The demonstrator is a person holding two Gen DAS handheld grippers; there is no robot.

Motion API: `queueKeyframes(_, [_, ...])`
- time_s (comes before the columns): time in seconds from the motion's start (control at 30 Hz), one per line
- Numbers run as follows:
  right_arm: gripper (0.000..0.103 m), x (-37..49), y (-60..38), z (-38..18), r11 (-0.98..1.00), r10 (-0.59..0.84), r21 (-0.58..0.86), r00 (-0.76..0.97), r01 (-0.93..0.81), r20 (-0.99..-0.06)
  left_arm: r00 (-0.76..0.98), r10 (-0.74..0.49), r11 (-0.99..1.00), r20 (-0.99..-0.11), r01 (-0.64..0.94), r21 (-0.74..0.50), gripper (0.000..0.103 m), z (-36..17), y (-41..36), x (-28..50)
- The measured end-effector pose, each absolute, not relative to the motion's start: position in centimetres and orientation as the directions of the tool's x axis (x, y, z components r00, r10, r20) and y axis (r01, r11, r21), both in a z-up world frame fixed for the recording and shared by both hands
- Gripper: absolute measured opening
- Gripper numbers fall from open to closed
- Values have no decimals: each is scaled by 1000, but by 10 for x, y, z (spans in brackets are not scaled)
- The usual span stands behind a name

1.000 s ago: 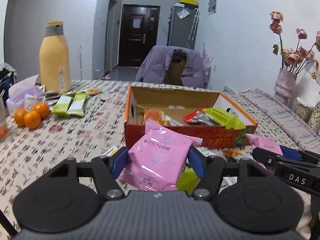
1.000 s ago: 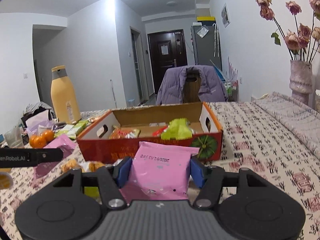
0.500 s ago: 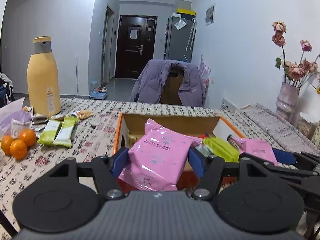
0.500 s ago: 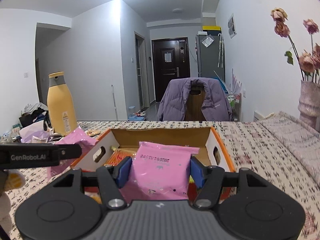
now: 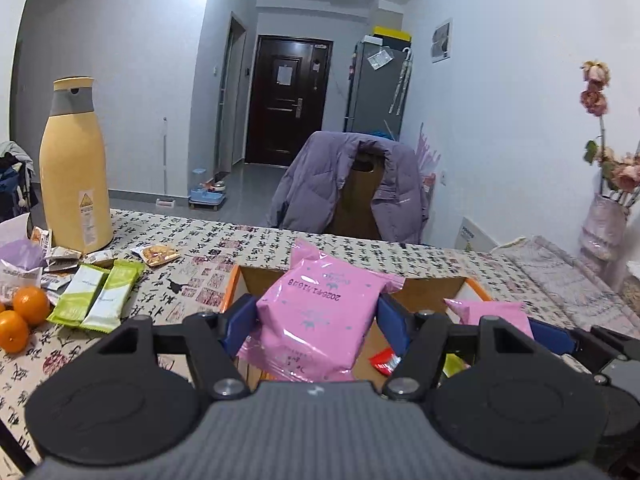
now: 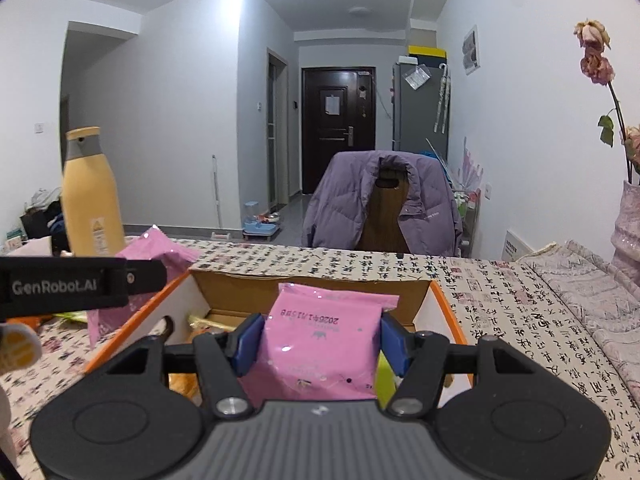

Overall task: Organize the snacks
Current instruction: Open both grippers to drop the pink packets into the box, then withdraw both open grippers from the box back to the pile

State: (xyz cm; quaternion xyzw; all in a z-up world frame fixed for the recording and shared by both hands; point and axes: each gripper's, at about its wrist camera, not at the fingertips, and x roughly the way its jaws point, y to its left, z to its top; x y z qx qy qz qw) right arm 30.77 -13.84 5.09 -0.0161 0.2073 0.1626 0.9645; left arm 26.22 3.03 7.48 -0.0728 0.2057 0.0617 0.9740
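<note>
Scanning from my left: two oranges (image 5: 24,316) sit at the table's edge, then a pair of green snack bars (image 5: 98,296) lying side by side, with small loose packets behind them near the tall yellow bottle (image 5: 74,168). The patterned tablecloth (image 5: 192,248) runs under all of it.

Next comes my left gripper (image 5: 318,316). Its blue pads press on both sides of a pink snack bag (image 5: 320,312), which I hold upright above the near left part of the orange-rimmed cardboard box (image 5: 234,284). Inside the box, low down, a red wrapper (image 5: 384,360) shows beside the bag.

Further right, my right gripper (image 6: 320,340) pinches a second pink snack bag (image 6: 324,344) the same way, pads tight against its edges, the bag hanging over the open box (image 6: 444,300) toward its right wall. A yellow-green wrapper (image 6: 384,380) peeks out below it.

Beyond the table stands a chair draped with a purple jacket (image 6: 380,200), and at the far right a pale vase (image 5: 600,228) holds dried roses.
</note>
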Motion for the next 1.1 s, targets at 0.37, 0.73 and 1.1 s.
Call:
queueKeyframes(0.37, [56, 340, -144, 10, 957, 283, 68, 862, -281, -421, 878, 151, 974, -454, -210, -82, 67, 32, 32, 300])
queueKeyframes(0.73, [102, 332, -159, 19, 957, 290, 102, 873, -273, -392, 894, 185, 960, -408, -253, -119, 103, 32, 42, 287])
queueKeyframes(1.1, [103, 329, -165, 22, 966, 258, 100, 888, -237, -381, 890, 200, 955, -409, -270, -120, 103, 35, 41, 284])
